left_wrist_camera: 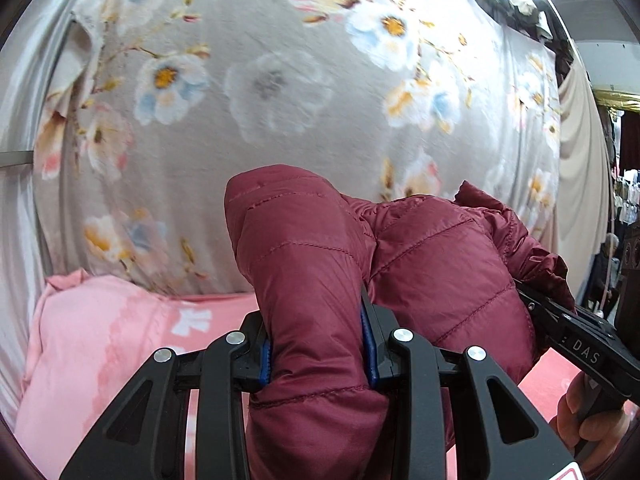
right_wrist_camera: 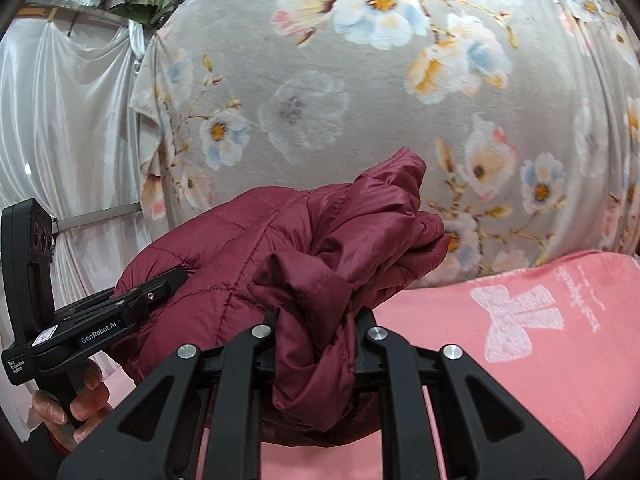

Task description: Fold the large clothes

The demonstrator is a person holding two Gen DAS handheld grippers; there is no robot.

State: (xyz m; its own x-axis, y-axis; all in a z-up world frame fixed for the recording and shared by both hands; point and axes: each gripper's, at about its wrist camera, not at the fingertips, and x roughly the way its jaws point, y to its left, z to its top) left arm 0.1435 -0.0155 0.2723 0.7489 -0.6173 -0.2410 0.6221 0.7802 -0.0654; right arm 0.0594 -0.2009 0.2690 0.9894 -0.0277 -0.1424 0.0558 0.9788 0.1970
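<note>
Apparently both the left gripper (left_wrist_camera: 318,354) and right gripper (right_wrist_camera: 316,344) clamp the puffy quilted maroon jacket (left_wrist_camera: 420,264)

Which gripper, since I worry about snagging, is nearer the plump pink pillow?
Left. The left gripper, shut on the maroon quilted jacket, has the plump pink pillow close on its left; the right gripper grips the jacket farther right.

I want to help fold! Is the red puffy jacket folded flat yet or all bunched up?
Bunched up. The jacket hangs in puffy lumps, pinched by the left gripper and right gripper above the pink sheet.
</note>
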